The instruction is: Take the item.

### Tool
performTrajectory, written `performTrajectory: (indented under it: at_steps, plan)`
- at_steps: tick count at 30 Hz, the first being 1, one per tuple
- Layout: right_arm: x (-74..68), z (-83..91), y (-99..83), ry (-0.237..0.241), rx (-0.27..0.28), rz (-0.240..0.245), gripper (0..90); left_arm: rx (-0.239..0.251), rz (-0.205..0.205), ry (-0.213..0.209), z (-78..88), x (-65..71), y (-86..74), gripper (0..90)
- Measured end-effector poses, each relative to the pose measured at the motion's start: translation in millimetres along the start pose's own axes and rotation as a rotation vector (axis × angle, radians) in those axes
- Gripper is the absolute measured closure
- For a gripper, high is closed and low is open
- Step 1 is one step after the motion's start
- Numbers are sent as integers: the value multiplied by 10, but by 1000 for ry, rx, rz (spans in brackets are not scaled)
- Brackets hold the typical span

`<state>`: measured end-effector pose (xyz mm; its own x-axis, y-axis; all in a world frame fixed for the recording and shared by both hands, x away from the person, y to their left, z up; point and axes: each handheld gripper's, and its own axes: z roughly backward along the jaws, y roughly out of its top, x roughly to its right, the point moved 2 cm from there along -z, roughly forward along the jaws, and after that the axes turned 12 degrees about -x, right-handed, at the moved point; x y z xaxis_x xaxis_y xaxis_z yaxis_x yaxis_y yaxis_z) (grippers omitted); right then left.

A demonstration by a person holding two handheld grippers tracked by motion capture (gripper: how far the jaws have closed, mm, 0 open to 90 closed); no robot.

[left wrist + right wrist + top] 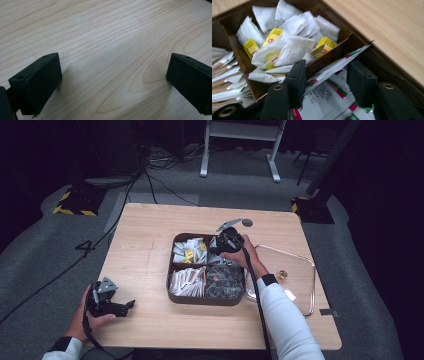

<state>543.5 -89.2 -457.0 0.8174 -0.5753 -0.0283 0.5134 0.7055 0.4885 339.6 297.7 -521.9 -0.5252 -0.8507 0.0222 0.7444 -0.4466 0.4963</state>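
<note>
Your right gripper is down in the far right compartment of the brown tray, its jaws parted with a white sachet printed in red and green standing on edge between them; the left jaw sits close against the sachet's face, the right jaw stands clear of it, so nothing is clamped. More sachets of the same print lie flat beneath the jaws. Just past your left jaw runs the tray's divider, and beyond it the next compartment is heaped with white tea bags carrying yellow tags. Farther off to that side, another compartment holds long paper-wrapped sticks. In the high view your right hand grips the tool over the tray's far right corner, and the compartment nearest that hand holds dark packets. Just to the right of the tray a clear lid lies flat on the table, with a small brass-coloured thing on it, too small to identify. Your left gripper rests well apart from the tray at the table's near left edge, held by your left hand; its jaws stand wide apart over bare wood, holding nothing.
</note>
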Motion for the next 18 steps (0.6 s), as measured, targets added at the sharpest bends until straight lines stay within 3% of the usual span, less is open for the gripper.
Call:
performTrajectory:
  at_steps: [2,3,6,9,18]
  plan:
    - [-26,-24,22,2,-3,11,609,-1,-1,-1,0,-1,0,5]
    - [-34,-24,31,3,3,13,686,-1,-1,-1,0,-1,0,5]
    - [-49,4,40,-5,2,25,776,0,-3,1,1,-2,0,5]
    - [-26,34,27,-9,24,2,861,0,-1,0,0,0,-1,5]
    - [-47,112,-39,-12,65,27,894,-1,-2,0,1,-1,-1,5]
